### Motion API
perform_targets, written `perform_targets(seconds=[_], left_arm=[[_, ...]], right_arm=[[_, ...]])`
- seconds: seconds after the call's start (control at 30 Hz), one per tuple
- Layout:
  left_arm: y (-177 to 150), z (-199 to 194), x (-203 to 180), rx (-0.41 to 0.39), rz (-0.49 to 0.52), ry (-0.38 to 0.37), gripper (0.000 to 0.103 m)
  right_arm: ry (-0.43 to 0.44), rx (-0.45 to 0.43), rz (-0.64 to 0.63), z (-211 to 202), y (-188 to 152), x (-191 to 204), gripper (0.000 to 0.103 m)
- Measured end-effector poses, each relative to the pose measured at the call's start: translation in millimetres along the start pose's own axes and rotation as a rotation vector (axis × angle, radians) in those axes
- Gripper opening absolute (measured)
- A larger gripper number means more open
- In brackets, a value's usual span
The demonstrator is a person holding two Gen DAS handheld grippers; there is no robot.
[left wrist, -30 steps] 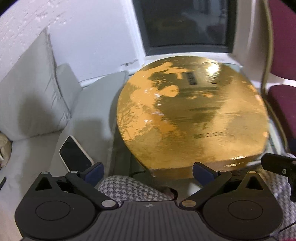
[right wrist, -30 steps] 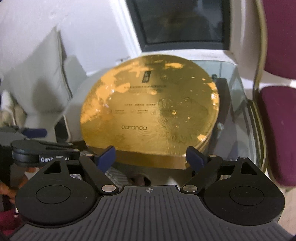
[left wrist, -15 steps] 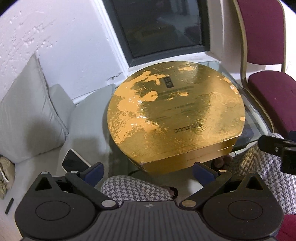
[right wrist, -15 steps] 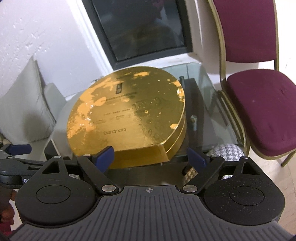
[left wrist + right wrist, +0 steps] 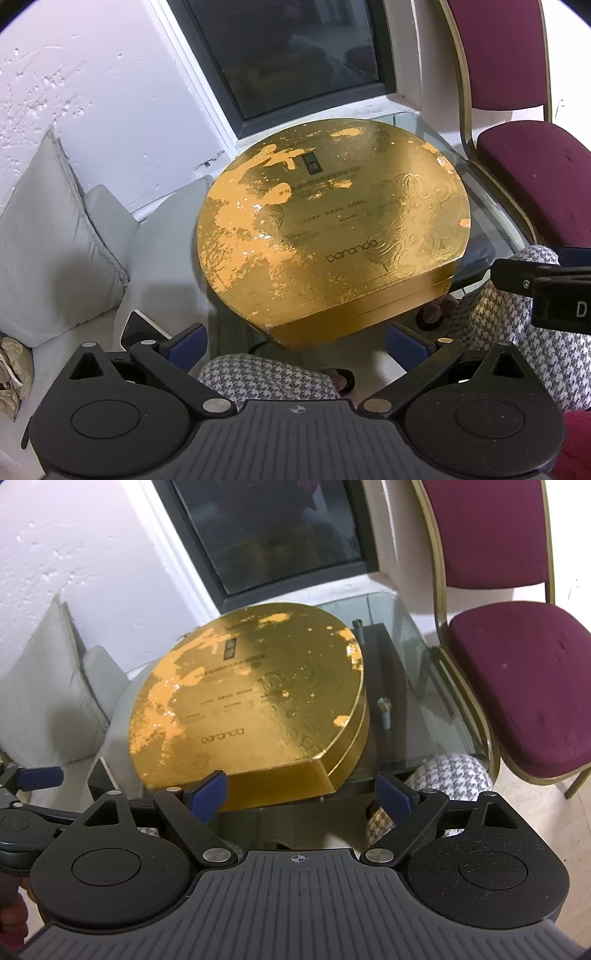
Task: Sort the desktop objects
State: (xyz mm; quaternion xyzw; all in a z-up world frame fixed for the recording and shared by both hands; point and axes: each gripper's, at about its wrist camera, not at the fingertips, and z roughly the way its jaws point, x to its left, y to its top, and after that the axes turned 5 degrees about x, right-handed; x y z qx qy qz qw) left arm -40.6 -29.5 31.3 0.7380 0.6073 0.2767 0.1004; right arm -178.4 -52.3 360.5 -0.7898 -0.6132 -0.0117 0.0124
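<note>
Gaping wide, both grippers' jaws hold nothing near the gold box [image 5: 332, 236].

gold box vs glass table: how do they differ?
1. The gold box is opaque and shiny; the glass table is see-through, with its dark frame visible beneath.
2. The box is round with one flat side facing the grippers; the table has a straight edge and a rounded corner by the chair.
3. The box rests on the table and covers most of it.
Both lie flat.
</note>
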Motion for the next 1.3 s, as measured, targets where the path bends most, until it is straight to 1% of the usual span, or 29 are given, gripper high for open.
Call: perform_targets(seconds=[0.6,1.3], left_arm=[[0.4,6.1,-0.8,0.022,0.007,-0.025,0.102],[5.7,14.7,-10.8,0.039,0.050,-0.001,0.102]], right_arm=[[-0.012,0.025,0.005,7.9,-1.2,0.7,0.091],[-0.002,0.054,0.018,17.2,-1.1,-9.2,0.093]])
